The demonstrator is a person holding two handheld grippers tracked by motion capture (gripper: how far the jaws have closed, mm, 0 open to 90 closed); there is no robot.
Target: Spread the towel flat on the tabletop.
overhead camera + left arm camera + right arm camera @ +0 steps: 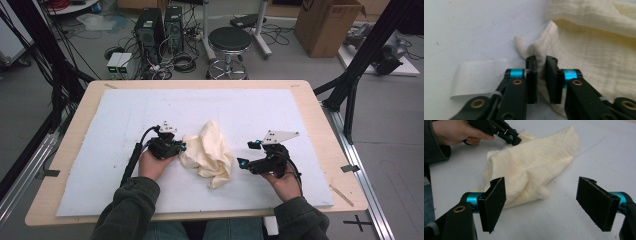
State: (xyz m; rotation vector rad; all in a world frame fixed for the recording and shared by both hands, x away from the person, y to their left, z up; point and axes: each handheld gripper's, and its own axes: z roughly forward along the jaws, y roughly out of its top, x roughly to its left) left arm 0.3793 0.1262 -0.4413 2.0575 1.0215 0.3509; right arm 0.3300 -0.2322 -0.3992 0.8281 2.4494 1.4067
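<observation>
Both forearms, in dark green sleeves, come in from the near edge of the surface (305, 107), each hand wrapped around a claw body. Left hand (154, 164) holds the left claw (182, 148) low, pointing toward the person's right. Its jaws are drawn nearly together and pinch a fold at the edge of the cloth (210, 152); in the left claw view the cream fabric passes between the two black pads (531, 80), and the rest of the cloth spreads ahead and to the right of the jaws. A strip of white tape (480, 75) lies flat on the white mat (125, 120) just left of that claw. Right hand (284, 182) holds the right claw (245, 155) angled toward the person's left. Its jaws stand wide apart with nothing between them. The cloth lies crumpled in a heap between the two claws, ahead of the right claw's jaws and apart from them, nearer its left pad (495, 203). Left claw is touching the cloth's far side as seen from the right claw view.
</observation>
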